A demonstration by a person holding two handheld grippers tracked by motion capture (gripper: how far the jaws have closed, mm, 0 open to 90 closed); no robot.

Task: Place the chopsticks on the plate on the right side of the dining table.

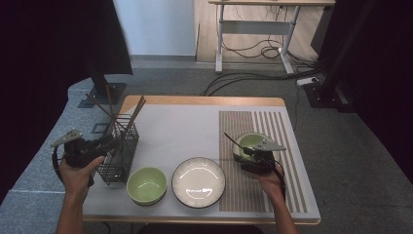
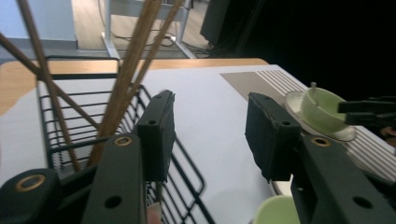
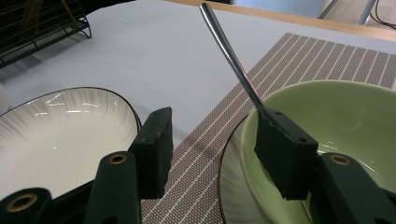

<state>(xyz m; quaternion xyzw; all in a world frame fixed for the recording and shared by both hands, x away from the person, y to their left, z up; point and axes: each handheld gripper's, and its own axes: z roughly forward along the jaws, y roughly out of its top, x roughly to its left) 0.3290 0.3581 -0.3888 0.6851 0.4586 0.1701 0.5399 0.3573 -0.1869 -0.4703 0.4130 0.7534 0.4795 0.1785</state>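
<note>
My left gripper [image 1: 108, 142] hovers open at the near rim of a black wire basket [image 1: 119, 153] that holds several wooden chopsticks [image 1: 134, 112]. In the left gripper view the left gripper [image 2: 210, 123] has nothing between its pads, and the chopsticks [image 2: 135, 56] lean in the basket [image 2: 60, 140] just beyond its left jaw. My right gripper [image 3: 212, 135] is open at a green bowl [image 3: 345, 116] on a saucer [image 3: 231, 177]. Its right jaw is at the bowl's rim, its left jaw over the striped placemat [image 3: 327, 60]. A metal utensil handle [image 3: 229, 51] sticks up out of this bowl [image 1: 253, 140].
A second green bowl [image 1: 147, 184] and a white plate [image 1: 198, 181] with a dark rim sit along the table's near edge, between the basket and the placemat [image 1: 263, 190]. Beyond the table's far edge stand a desk frame and loose cables on the floor.
</note>
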